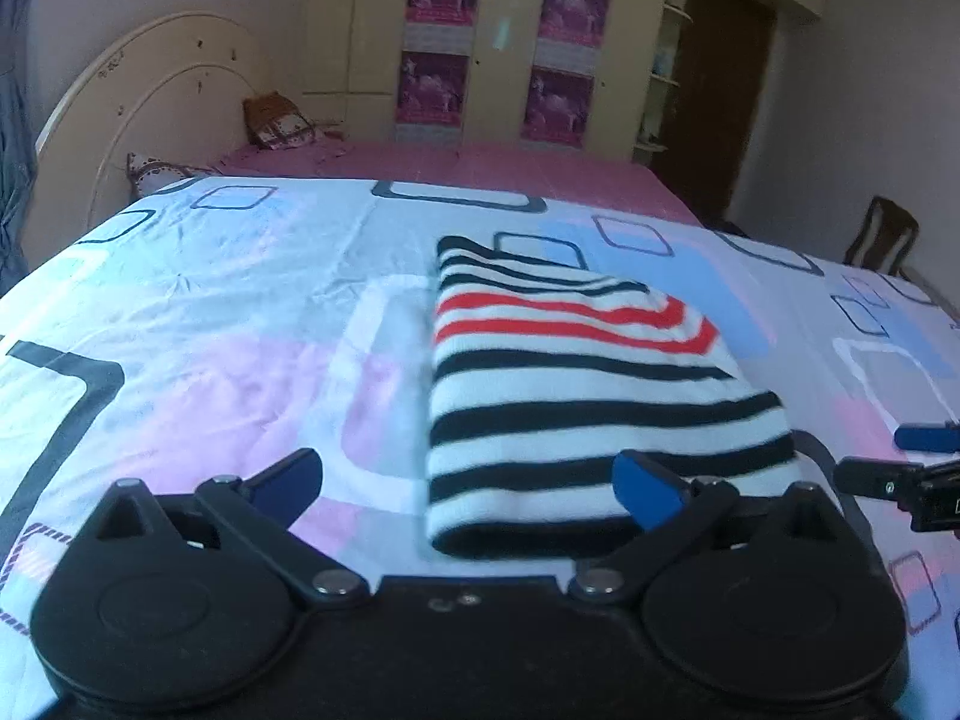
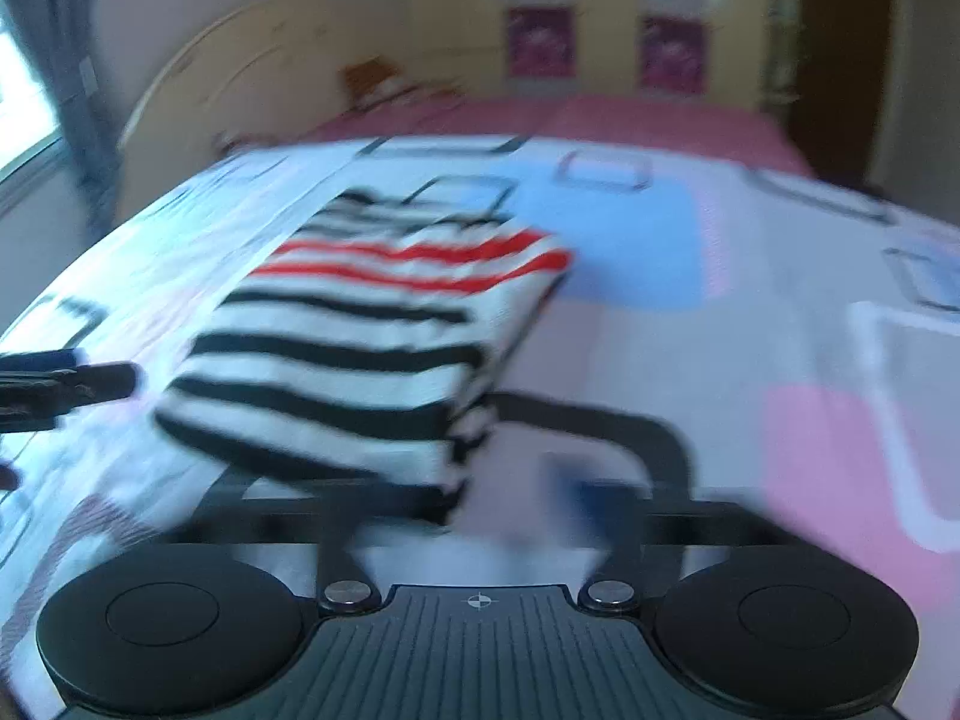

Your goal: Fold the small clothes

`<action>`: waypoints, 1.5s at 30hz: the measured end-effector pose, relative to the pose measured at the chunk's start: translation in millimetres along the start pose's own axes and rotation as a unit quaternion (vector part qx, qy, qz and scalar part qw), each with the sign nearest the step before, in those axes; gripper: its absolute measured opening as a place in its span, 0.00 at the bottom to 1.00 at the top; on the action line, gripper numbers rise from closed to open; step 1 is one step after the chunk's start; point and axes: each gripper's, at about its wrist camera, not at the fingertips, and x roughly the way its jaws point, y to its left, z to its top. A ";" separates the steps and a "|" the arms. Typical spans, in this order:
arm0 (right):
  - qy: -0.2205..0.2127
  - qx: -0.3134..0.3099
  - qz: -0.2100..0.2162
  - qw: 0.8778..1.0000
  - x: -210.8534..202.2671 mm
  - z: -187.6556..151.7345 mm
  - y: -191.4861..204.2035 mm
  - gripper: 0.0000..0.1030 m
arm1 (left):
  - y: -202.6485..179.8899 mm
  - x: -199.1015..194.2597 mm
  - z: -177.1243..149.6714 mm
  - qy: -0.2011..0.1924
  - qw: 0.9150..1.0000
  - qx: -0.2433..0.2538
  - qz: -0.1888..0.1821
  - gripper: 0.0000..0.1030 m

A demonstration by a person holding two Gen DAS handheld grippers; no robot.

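A small knitted garment with white, black and red stripes (image 1: 588, 396) lies on a bed covered by a pale sheet printed with pink, blue and dark-outlined squares (image 1: 210, 324). The garment is already folded into a thick, tidy rectangle, several layers deep at its near edge, its stripes running crosswise. From where I stand it looks like the folding is close to finished, or finished.

The left gripper (image 1: 471, 489), black with blue-padded fingertips (image 1: 645, 489), hovers at the near edge of the bundle. Its fingers are spread wide, holding nothing. In its own view the garment sits from about twelve to two o'clock; the right-hand pad overlaps the bundle's near corner, the other pad is over bare sheet. Whether that pad touches the knit I cannot tell.

The right gripper (image 1: 927, 456) shows at three o'clock in the left view, just beside the garment's right edge. Its own camera is badly smeared, so whether its fingers are spread or pressed together I cannot tell. In that view the garment (image 2: 372, 336) lies from about ten to twelve o'clock, and the left gripper's tip (image 2: 66, 378) pokes in at nine o'clock.

Both tools flank the bundle's near end, probably to square it or let it settle.

Beyond, a pink bedspread (image 1: 480, 165), a curved cream headboard (image 1: 150, 108) and a cream wardrobe with magenta posters (image 1: 504, 42) fill the room.
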 end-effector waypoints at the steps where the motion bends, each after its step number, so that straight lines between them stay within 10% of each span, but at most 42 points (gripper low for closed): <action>1: 0.002 -0.003 -0.003 1.000 -1.2 -1.3 0.2 1.00 | -4.2 -2.6 -0.7 0.002 1.000 0.004 -0.002 1.00; 45: -0.075 0.051 -0.011 0.996 -265.8 -96.0 38.5 1.00 | -101.6 -230.6 -81.4 -0.082 0.995 0.046 -0.024 1.00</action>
